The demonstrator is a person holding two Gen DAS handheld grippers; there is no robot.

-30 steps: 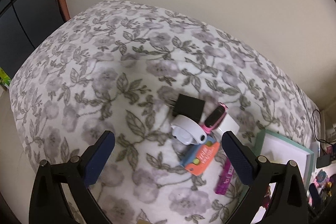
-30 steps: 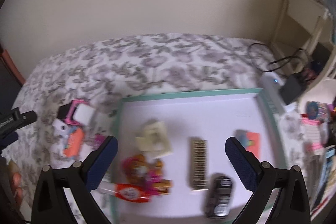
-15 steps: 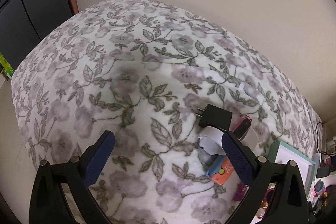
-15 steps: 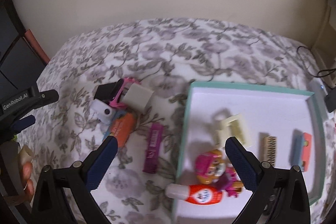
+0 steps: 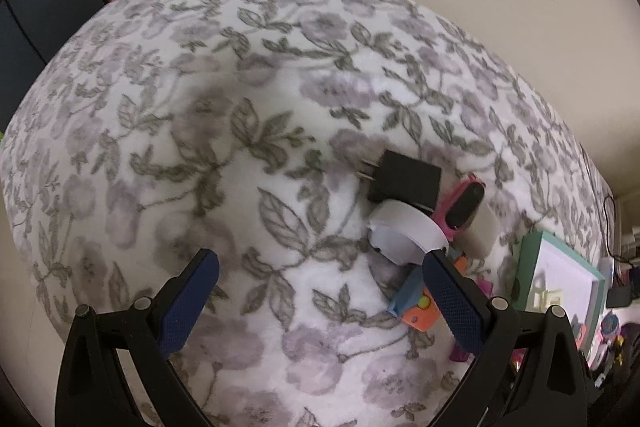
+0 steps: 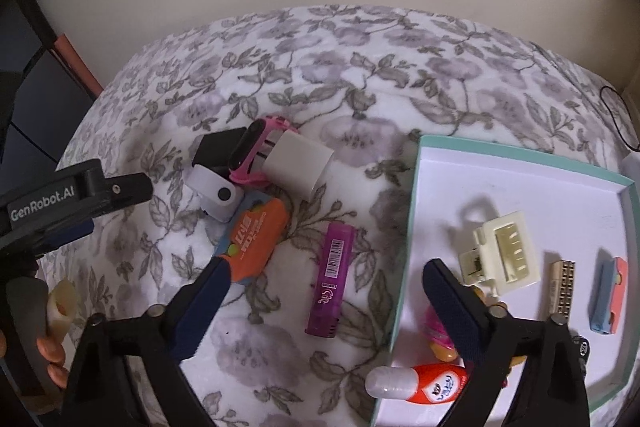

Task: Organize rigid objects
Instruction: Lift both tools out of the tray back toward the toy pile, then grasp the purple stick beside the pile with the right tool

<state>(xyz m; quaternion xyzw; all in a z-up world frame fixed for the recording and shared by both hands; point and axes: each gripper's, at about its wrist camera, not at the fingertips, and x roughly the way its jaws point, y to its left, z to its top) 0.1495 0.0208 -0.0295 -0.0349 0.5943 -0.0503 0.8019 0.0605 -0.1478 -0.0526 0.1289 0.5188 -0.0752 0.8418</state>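
While the right claw hangs spread above the flowered bed, its jaws having just narrowed a little, the purple stick lies untouched between them. At its ten o'clock sits an orange case; at three o'clock, the teal tray. Spread wide too, the left claw grips nothing, a black charger at its one o'clock.

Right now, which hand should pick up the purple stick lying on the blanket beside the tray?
Right. The right tongs stand open, empty, with the purple stick between the fingers. The left tongs, also open and empty, frame bare blanket beside the charger pile.
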